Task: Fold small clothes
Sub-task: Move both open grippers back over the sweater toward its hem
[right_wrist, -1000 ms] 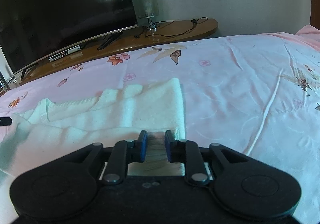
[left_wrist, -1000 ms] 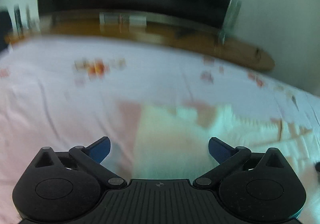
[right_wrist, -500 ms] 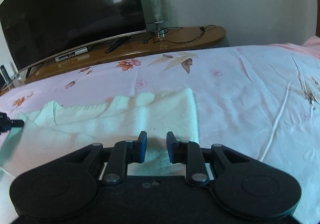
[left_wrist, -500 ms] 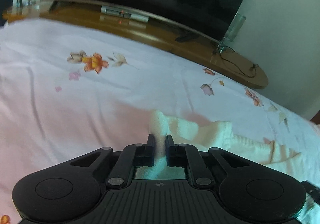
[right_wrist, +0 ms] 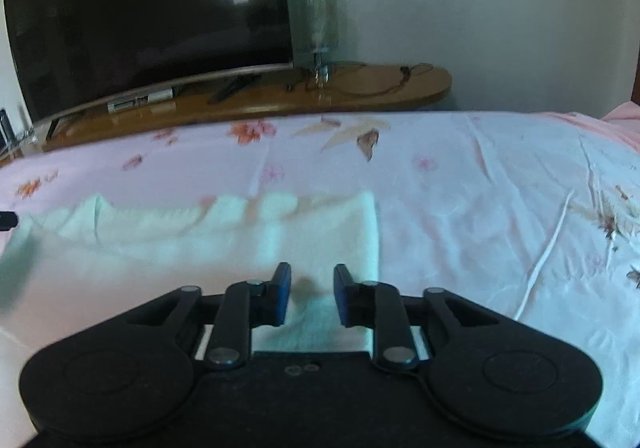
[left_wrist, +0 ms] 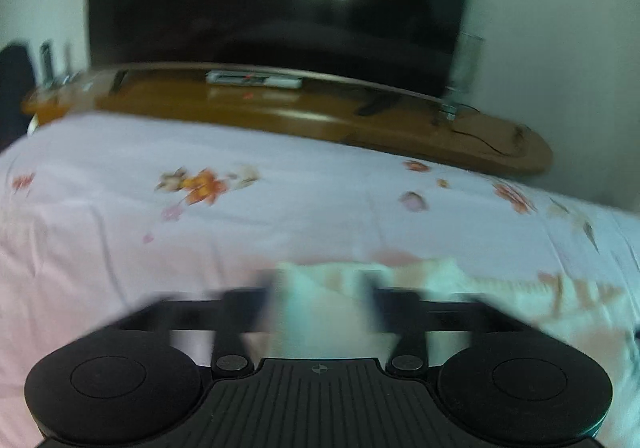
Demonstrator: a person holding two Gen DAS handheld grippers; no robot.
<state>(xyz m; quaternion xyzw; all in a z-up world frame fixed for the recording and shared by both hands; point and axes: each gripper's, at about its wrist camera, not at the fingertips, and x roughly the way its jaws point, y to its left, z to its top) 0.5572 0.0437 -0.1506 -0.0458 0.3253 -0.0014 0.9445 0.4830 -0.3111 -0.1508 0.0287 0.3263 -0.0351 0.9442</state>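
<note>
**On the bed, both claws parted over a folded edge**

On the pink flowered bed sheet [right_wrist: 480, 208] lies the small pale garment [right_wrist: 224, 244], spread wide from left to right, with its far edge wavy and its right edge straight. It looks already doubled along its length, so I judge that one fold is laid down and the grip is being let go. The next move probably calls for a new grip on one short end, to bring it across to the other end, and for keeping the layers together so the fold stays neat.

The right claw [right_wrist: 310, 294] is open by a moderate gap. Its fingers [right_wrist: 280, 294] stand at either side of a strip of cloth near the right edge of the garment, but they do not press it; whether they touch it I cannot tell.

The left claw [left_wrist: 320, 304] is much blurred by motion. Its fingers appear well apart, with the left end of the garment showing between them, so I read it as open and holding nothing.

Behind the bed there is a wooden shelf [right_wrist: 360, 92] with a dark television [right_wrist: 148, 16].
</note>
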